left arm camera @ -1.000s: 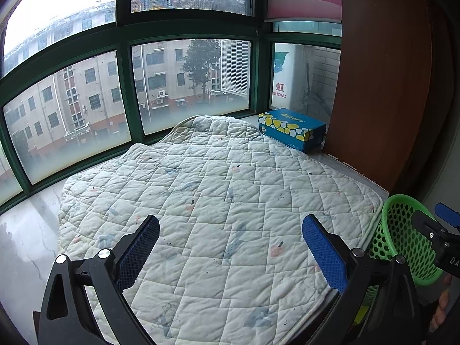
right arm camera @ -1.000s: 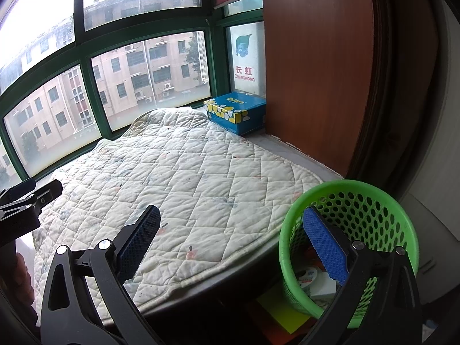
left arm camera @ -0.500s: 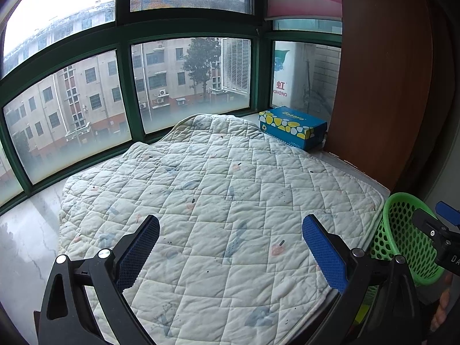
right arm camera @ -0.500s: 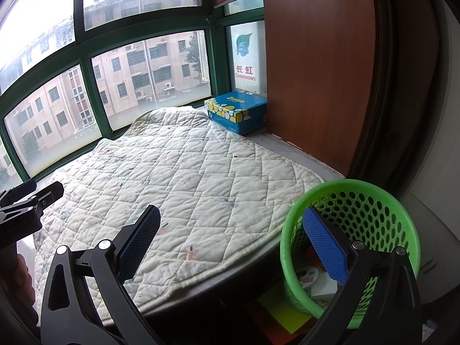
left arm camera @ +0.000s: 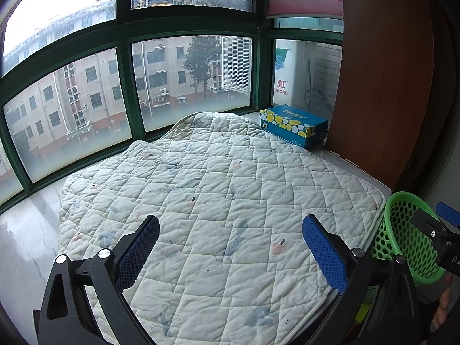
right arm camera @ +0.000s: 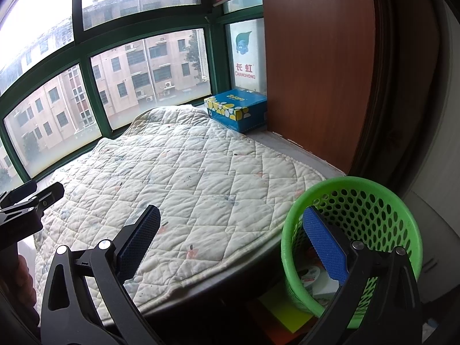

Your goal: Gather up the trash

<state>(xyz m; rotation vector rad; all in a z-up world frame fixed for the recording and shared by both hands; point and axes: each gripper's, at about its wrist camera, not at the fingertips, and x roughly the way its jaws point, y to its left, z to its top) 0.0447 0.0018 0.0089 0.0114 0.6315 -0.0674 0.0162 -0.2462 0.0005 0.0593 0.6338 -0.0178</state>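
A green perforated bin (right arm camera: 373, 201) stands on the floor off the right corner of the window seat; it also shows in the left wrist view (left arm camera: 402, 230). Pieces of trash (right arm camera: 310, 276) lie at its bottom. My right gripper (right arm camera: 230, 244) is open and empty, its right finger over the bin's near rim. My left gripper (left arm camera: 230, 247) is open and empty above the white quilted mat (left arm camera: 215, 195). No loose trash shows on the mat.
A blue and yellow tissue box (left arm camera: 293, 125) sits at the mat's far right corner, against a brown wooden panel (left arm camera: 382, 72). Green-framed windows (left arm camera: 123, 86) ring the seat. A yellow sheet (right arm camera: 287, 310) lies on the floor beside the bin.
Both views have shifted only slightly. Both grippers stay open and empty.
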